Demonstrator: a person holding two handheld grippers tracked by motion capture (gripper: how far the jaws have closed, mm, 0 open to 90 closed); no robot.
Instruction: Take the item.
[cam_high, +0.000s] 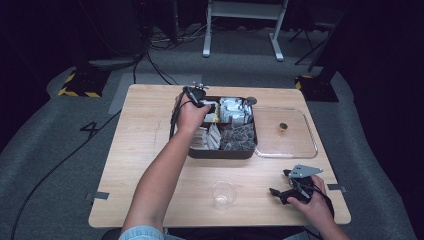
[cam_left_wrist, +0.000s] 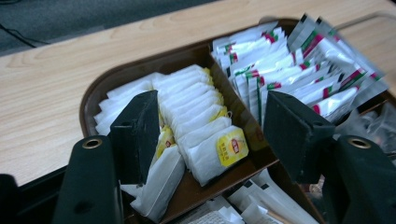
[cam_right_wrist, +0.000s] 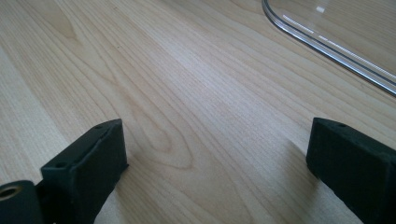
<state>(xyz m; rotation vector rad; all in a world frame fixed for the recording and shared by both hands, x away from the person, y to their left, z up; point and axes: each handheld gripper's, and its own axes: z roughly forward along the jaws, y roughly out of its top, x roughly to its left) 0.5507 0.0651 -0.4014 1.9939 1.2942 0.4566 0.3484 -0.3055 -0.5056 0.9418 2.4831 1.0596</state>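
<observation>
High view, hand hides tea bags

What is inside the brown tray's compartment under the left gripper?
The tray compartment below the open left gripper holds a row of white tea bags, some with yellow tags. What lies beneath the row, and the compartment floor, is mostly covered.

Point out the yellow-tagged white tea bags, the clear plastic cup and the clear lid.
yellow-tagged white tea bags (cam_left_wrist: 205, 135), left gripper view, front bag
clear plastic cup (cam_high: 223, 195), high view, wall
clear lid (cam_high: 312, 140), high view, right rim
</observation>
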